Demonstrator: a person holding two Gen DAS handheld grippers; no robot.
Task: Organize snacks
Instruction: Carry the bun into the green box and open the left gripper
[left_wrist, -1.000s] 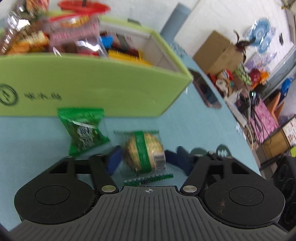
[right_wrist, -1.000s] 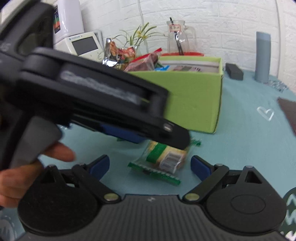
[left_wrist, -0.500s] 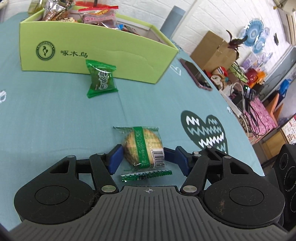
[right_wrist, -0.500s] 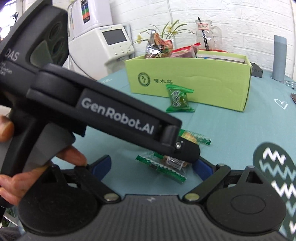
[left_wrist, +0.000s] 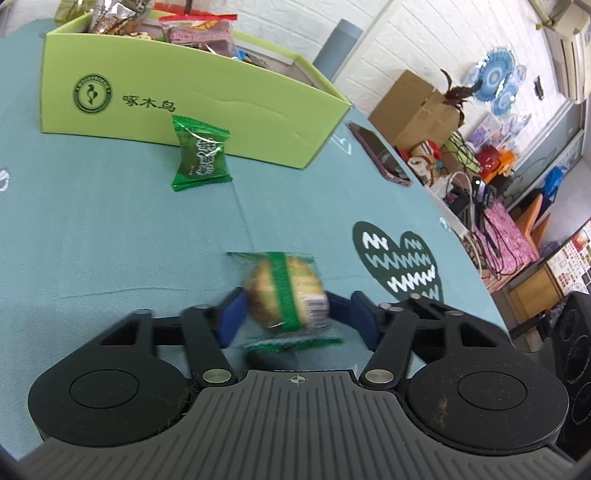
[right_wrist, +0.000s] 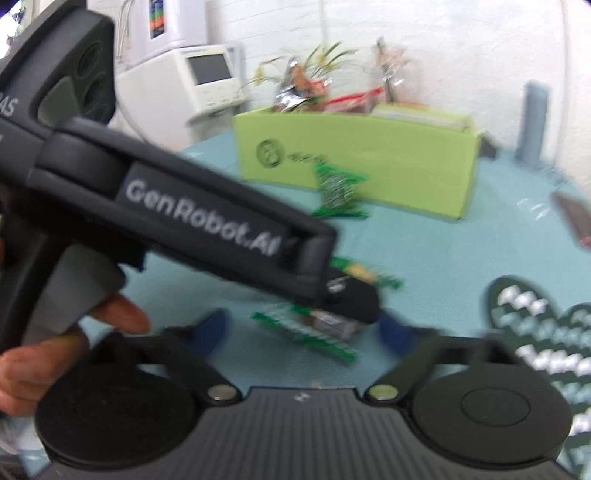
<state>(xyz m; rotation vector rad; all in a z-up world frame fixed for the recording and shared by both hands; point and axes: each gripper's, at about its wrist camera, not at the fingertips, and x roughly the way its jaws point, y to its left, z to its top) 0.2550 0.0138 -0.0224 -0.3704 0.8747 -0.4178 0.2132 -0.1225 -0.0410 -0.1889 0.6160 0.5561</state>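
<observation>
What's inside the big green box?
The green box is stuffed with snack packets poking above its rim: a crinkly silver bag and a pink packet with a red strip. Whatever lies deeper is hidden behind the box's wall.

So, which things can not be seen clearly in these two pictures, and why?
- Round wrapped snack, left wrist view: motion blur hides its label and whether the left gripper pads press it.
- Same snack, right wrist view: mostly behind the left gripper's body.
- Right gripper: fingers smeared, contact unclear.
- Green box contents: only the packet tops show above its wall.
- Green packet: print unreadable.
</observation>
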